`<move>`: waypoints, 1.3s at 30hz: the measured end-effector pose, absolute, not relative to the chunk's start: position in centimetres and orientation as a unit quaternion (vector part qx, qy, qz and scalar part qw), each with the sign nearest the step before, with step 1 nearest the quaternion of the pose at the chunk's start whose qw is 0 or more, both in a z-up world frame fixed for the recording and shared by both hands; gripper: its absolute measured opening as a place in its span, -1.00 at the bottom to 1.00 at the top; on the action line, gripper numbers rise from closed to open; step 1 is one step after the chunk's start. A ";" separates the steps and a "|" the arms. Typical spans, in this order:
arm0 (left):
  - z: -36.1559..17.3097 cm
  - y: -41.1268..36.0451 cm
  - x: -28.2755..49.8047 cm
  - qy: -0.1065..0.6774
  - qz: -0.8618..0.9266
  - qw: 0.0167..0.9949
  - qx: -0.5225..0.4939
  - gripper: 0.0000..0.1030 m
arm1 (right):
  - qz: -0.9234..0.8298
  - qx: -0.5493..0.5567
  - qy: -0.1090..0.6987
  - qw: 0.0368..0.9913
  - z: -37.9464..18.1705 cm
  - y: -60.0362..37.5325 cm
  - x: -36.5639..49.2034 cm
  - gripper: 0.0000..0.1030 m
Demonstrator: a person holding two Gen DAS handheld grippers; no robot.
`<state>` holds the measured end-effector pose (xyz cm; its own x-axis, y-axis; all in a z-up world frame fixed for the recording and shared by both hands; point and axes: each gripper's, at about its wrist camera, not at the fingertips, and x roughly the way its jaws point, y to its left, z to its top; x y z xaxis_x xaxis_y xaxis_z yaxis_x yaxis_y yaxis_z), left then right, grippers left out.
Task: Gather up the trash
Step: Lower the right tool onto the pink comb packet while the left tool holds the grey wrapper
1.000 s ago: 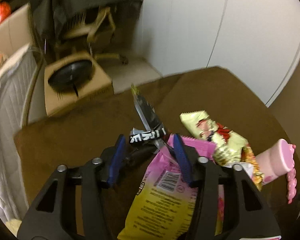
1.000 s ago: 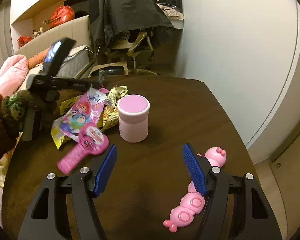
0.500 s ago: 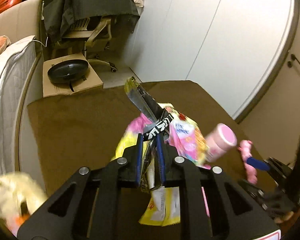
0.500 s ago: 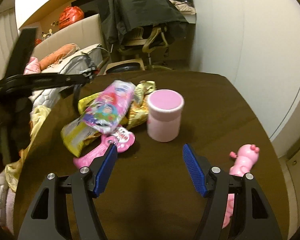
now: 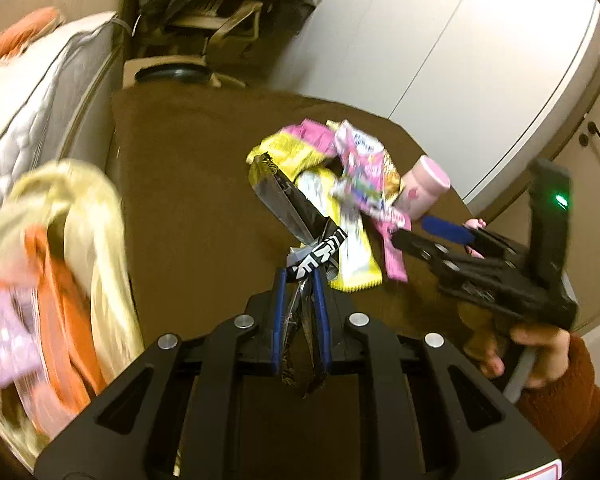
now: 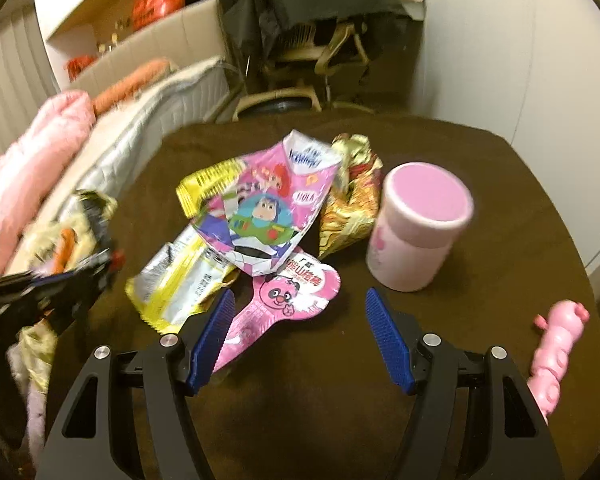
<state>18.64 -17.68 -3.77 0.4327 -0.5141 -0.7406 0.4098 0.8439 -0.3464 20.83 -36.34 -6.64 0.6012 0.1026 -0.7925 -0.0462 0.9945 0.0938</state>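
My left gripper (image 5: pixel 300 280) is shut on a black wrapper (image 5: pixel 290 208) with white lettering and holds it above the brown table (image 5: pixel 188 208). A trash bag (image 5: pixel 60 260) with wrappers inside hangs at the table's left edge. My right gripper (image 6: pixel 300 320) is open and empty above a pink panda wrapper (image 6: pixel 284 300). Behind it lie a pink cartoon wrapper (image 6: pixel 268 208), a yellow wrapper (image 6: pixel 180 276) and a gold wrapper (image 6: pixel 352 200). My left gripper also shows blurred at the left of the right wrist view (image 6: pixel 60 284), and my right gripper in the left wrist view (image 5: pixel 432 232).
A pink lidded jar (image 6: pixel 420 228) stands right of the wrappers. A pink caterpillar toy (image 6: pixel 556 356) lies near the table's right edge. A bed (image 6: pixel 140 112) is at the left, a chair (image 6: pixel 312 40) with dark clothes behind the table.
My left gripper has closed on the black wrapper, lifted it off the pile and swung left toward the trash bag. My right gripper has moved closer to the wrappers and stays open.
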 end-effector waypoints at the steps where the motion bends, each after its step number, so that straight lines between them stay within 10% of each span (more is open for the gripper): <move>1: -4.0 -17.5 18.3 0.459 -0.272 0.844 -0.058 -0.74 | 0.042 0.023 0.448 0.893 -6.9 -36.1 21.1 0.24; 6: -3.9 -17.2 17.1 0.455 -0.270 0.847 -0.050 -0.74 | 0.058 0.015 0.461 0.886 -7.4 -35.7 21.0 0.04; 11: -3.9 -17.0 16.7 0.455 -0.271 0.846 -0.056 -0.74 | 0.064 0.025 0.466 0.882 -7.1 -36.6 19.8 -0.57; 19: -3.7 -16.6 14.3 0.448 -0.289 0.844 -0.058 -0.74 | 0.062 0.027 0.454 0.889 -5.7 -38.0 15.7 -0.74; 30: -3.2 -16.5 10.7 0.439 -0.304 0.845 -0.036 -0.70 | 0.067 0.023 0.447 0.892 -4.7 -38.0 10.7 -0.73; 34: -3.4 -16.7 10.2 0.438 -0.301 0.847 -0.034 -0.49 | 0.076 0.029 0.450 0.890 -5.6 -38.5 9.8 -0.07; 39: -3.1 -16.6 9.5 0.427 -0.293 0.856 -0.017 -0.41 | 0.063 -0.023 0.447 0.892 -6.0 -37.8 9.5 -0.01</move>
<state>9.49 -16.61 -3.10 0.4646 -0.5156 -0.7199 0.4860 0.8281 -0.2793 9.46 -37.81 -5.97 0.5923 0.0918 -0.8005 -0.1333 0.9910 0.0150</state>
